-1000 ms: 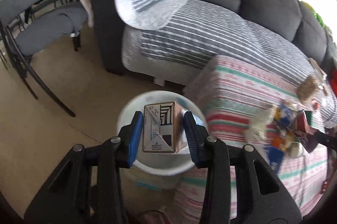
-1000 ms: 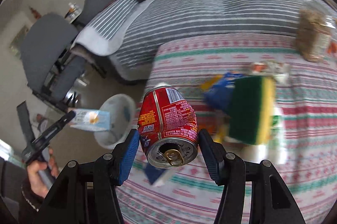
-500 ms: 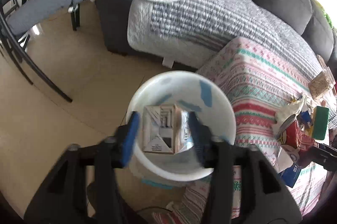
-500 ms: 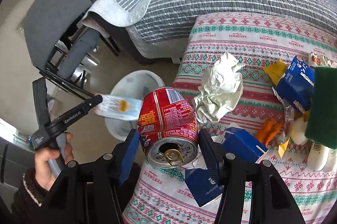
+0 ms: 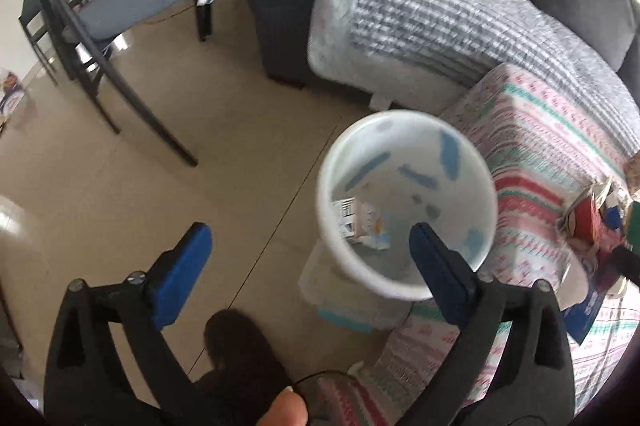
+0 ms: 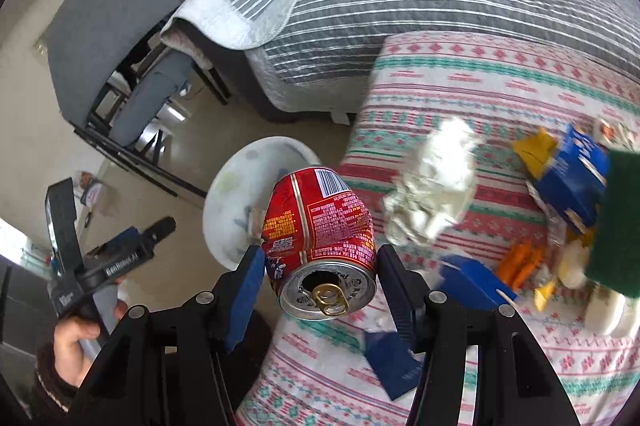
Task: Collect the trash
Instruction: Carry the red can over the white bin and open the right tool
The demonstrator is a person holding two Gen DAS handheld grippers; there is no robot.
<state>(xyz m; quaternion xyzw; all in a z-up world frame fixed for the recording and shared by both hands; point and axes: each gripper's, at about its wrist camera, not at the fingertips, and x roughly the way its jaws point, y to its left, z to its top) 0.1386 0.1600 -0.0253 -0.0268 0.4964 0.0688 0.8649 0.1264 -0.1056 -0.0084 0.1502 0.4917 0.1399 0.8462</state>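
Red can (image 6: 320, 226) gripped in right gripper (image 6: 320, 286) fingers beside the white bin (image 6: 236, 201); left gripper (image 5: 312, 262) spread wide (empty) — centre over the rim, then release

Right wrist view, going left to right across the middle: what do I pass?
Left gripper → white bin → red can → crumpled white paper → blue carton → green sponge.

- can (image 6: 320, 226): shiny printed metal, bare silver top
- bin (image 5: 408, 282): smooth white plastic, kinda translucent
- tablecloth (image 6: 460, 97): matt patterned cloth
- wad (image 6: 432, 181): crumpled white paper
- floor (image 5: 120, 185): smooth, slight sheen
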